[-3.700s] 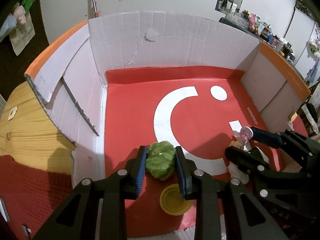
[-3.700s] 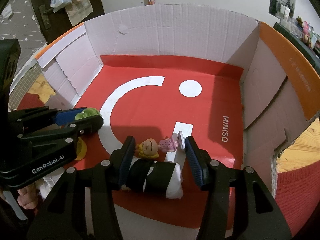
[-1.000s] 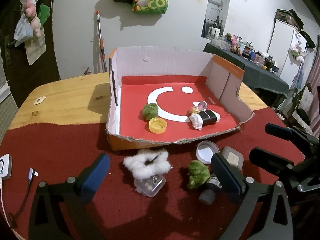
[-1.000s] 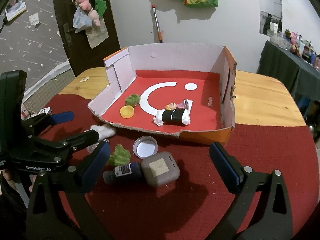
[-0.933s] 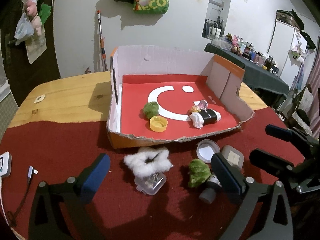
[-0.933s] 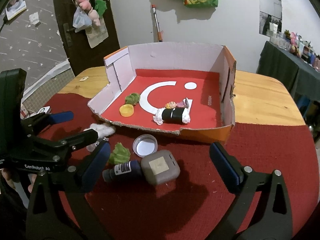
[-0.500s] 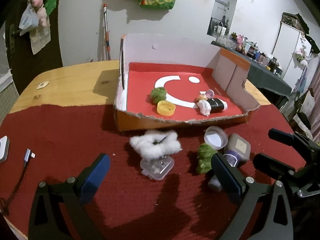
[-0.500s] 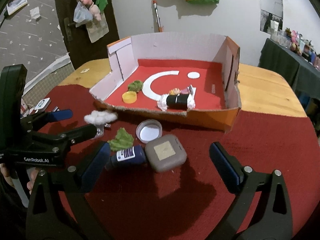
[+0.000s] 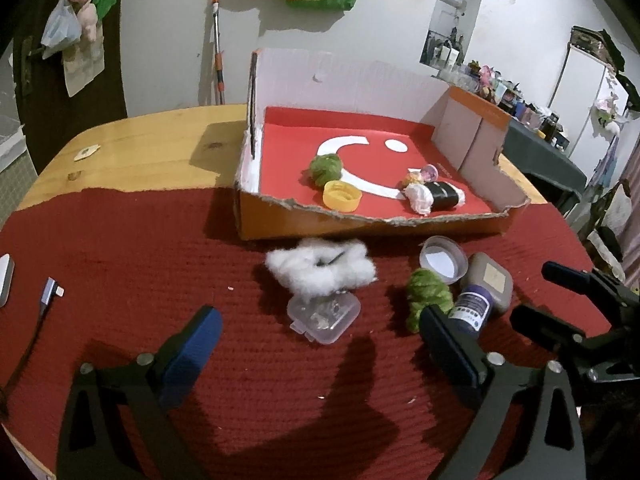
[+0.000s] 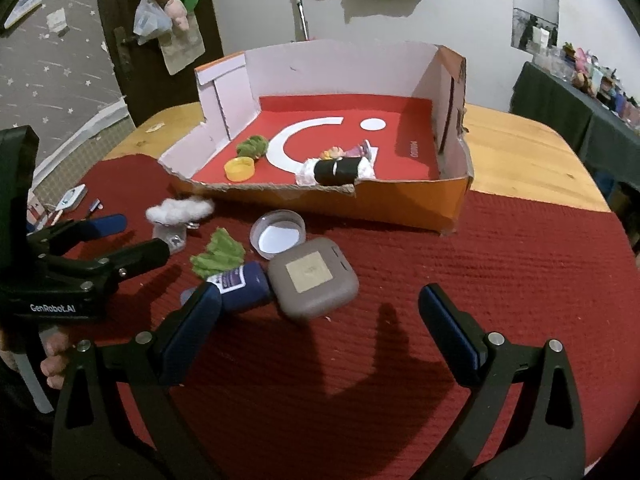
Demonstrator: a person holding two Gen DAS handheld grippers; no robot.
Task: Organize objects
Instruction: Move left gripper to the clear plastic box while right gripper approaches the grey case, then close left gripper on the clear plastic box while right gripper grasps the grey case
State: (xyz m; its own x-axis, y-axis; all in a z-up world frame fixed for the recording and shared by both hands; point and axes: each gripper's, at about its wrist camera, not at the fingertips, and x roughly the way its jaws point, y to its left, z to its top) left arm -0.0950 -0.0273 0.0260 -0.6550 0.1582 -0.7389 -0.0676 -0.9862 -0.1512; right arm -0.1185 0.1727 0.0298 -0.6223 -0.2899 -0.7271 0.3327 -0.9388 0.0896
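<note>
clear plastic case | centre of frame on red cloth over wooden table, white wall behind | ahead of left gripper, jaws wide, closing, nothing gripped | right gripper spread, empty

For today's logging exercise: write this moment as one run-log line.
left gripper: closing, empty | right gripper: open, empty | box: four items | mat: six left
</note>
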